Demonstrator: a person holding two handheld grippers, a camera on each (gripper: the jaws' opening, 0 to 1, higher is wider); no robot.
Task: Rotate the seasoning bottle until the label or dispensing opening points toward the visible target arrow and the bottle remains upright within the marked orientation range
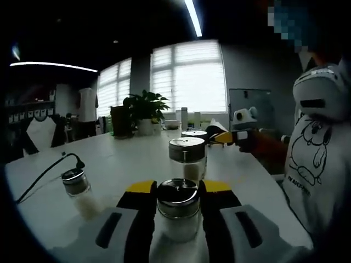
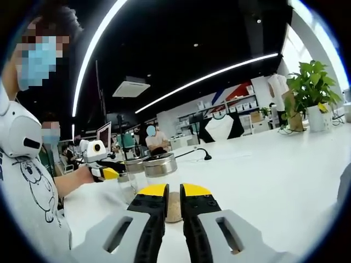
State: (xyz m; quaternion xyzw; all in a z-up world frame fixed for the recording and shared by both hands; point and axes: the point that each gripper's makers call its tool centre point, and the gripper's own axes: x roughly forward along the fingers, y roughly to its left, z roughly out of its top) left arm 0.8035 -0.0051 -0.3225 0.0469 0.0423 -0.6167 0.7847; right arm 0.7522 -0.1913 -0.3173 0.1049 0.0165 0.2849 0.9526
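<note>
While its yellow-tipped jaws stand on either side of a metal-capped bottle (image 1: 177, 211) of white powder, the left gripper (image 1: 177, 189) grips it, the bottle upright on the white table (image 1: 120, 159). Just beyond stands a second capped jar (image 1: 187, 157), a third behind it, and a smaller shaker (image 1: 77, 189) sits well to the left beside a black cable (image 1: 46, 171). A potted plant (image 1: 143, 112) stands at the table's far end by the windows.

The right gripper (image 2: 173, 192) has its jaws nearly together over a small tan object (image 2: 174, 208); whether they pinch it I cannot tell. Past it stands a capped jar (image 2: 159, 167), with another gripper (image 2: 104, 170) held by a person in a white shirt (image 2: 27, 181) beside it.
</note>
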